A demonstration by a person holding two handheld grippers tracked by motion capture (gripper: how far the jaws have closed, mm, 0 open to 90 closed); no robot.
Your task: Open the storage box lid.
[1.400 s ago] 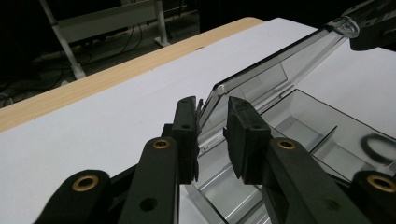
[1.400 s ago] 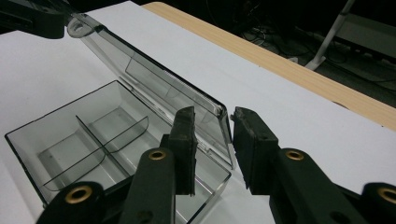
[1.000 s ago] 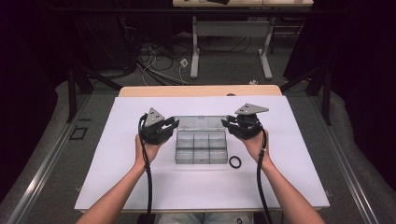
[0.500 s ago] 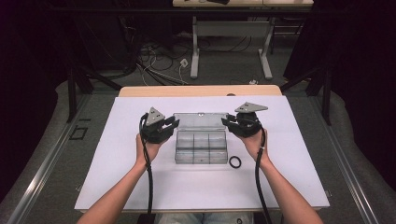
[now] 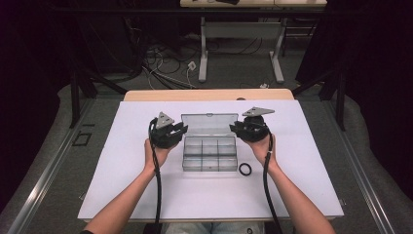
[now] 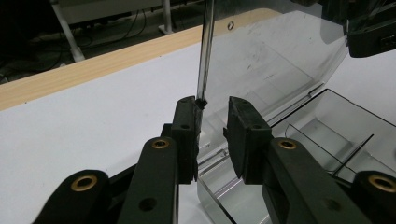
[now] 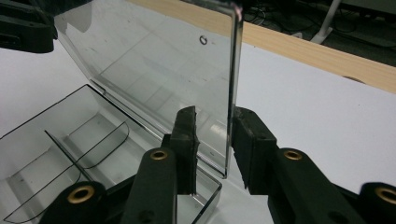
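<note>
nothing much had moved since a second before: both hands sat where they were at the box's two ends, and the lid stood raised at about the same tilt.

the left gripper (image 5: pixel 178 131) sat at the left end of the clear plastic box (image 5: pixel 210 155), the right gripper (image 5: pixel 239 127) at the right end, each cupped from below by a hand. that box lay mid-table on the white sheet (image 5: pixel 122 165), its hinged lid (image 5: pixel 209 123) swung up on the far side.

from the left gripper view, the jaws stood a little apart with the lid's edge (image 6: pixel 205 56) rising just by the left pad; whether the pads actually pinched it, i couldn't tell. in the right gripper view, the jaws straddled the lid's other side edge (image 7: pixel 232 93), gaps visible, no firm clamp to be seen.

the box was see-through, hard and glossy, rectangular with rounded corners, its tray split by thin walls into small compartments (image 5: pixel 209 148). the lid was scuffed and carried a small hole (image 7: pixel 203 39) near its top. a black ring (image 5: pixel 245 169) lay on the sheet just off the box's near right corner. bare wood (image 5: pixel 209 94) showed along the table's far edge.
</note>
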